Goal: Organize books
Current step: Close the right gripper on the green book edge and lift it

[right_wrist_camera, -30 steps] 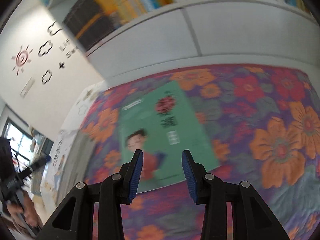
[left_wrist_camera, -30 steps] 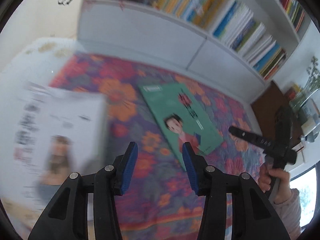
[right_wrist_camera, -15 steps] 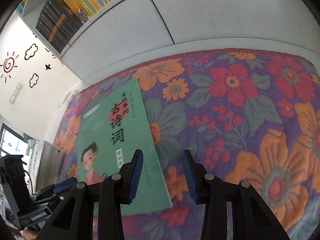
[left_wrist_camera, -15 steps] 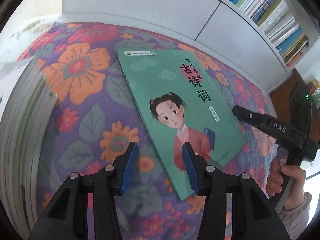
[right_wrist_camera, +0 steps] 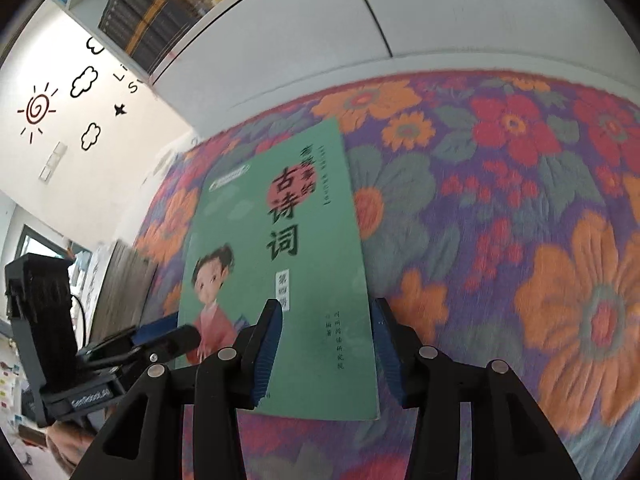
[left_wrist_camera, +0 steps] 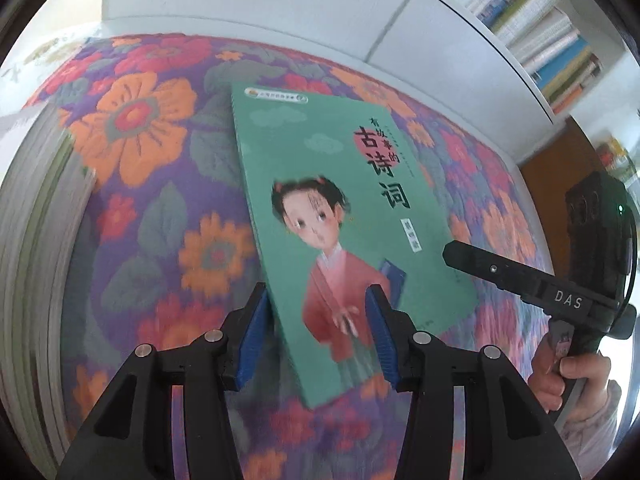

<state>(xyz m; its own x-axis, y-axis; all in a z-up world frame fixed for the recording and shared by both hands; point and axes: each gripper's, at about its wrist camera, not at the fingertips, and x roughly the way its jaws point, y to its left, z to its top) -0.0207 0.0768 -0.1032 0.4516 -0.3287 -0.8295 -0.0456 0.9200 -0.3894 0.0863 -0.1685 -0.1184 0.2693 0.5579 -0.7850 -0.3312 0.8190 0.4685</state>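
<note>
Here, a thin green paperback book (left_wrist_camera: 320, 216) lies flat on a flowered quilted bedspread (left_wrist_camera: 152, 184); both grippers, left (left_wrist_camera: 318, 334) and right (right_wrist_camera: 326, 354), hover with jaws open, the right's just widening.

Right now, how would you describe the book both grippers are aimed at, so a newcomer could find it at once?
Start at the white bookshelf unit; in front of it lies a floral quilt in purple, orange and red. Flat on that quilt lies a thin green book. Unlike the upright shelved books and the pale stack at the left, it lies alone, its cover showing a red-robed cartoon child.
</note>
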